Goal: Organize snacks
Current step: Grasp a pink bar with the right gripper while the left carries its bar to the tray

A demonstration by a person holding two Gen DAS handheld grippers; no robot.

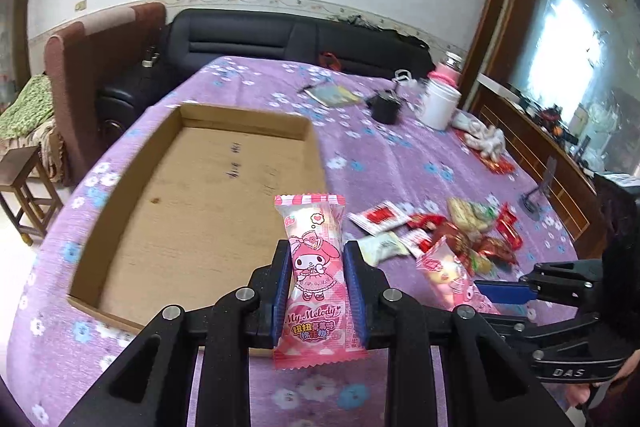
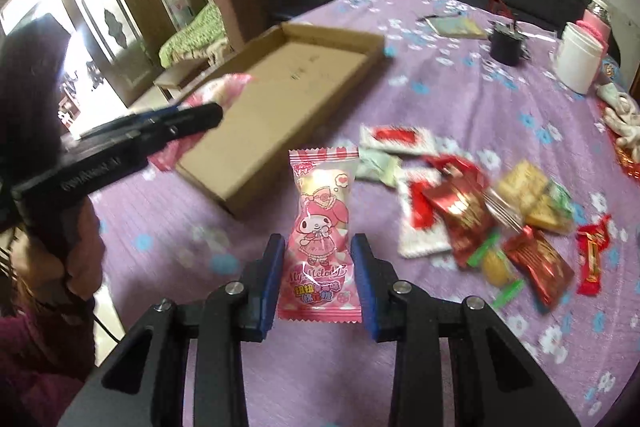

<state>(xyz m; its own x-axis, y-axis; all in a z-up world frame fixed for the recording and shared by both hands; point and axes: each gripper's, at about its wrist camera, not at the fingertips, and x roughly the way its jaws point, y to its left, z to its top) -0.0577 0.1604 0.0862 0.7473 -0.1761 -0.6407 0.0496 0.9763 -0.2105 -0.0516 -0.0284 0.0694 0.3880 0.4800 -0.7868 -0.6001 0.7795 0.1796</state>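
Observation:
My left gripper point(image 1: 316, 259) is shut on a pink My Melody snack pack point(image 1: 316, 267) and holds it upright above the near right edge of a shallow cardboard box point(image 1: 192, 195). My right gripper point(image 2: 319, 247) is shut on a second pink My Melody pack point(image 2: 322, 235), held above the purple tablecloth near the box's front corner point(image 2: 224, 187). A pile of loose snacks point(image 2: 480, 219) in red, white and yellow wrappers lies to the right; it also shows in the left wrist view point(image 1: 448, 231). The right gripper appears in the left wrist view point(image 1: 504, 291), the left one in the right wrist view point(image 2: 192, 115).
A round table with a purple flowered cloth point(image 1: 400, 155) holds a white jar point(image 1: 440, 103), a black cup point(image 1: 386, 107), a booklet point(image 1: 336, 95) and a pale cloth bundle point(image 1: 484, 139) at the far side. A black sofa point(image 1: 280, 35) and a stool point(image 1: 24, 187) stand beyond.

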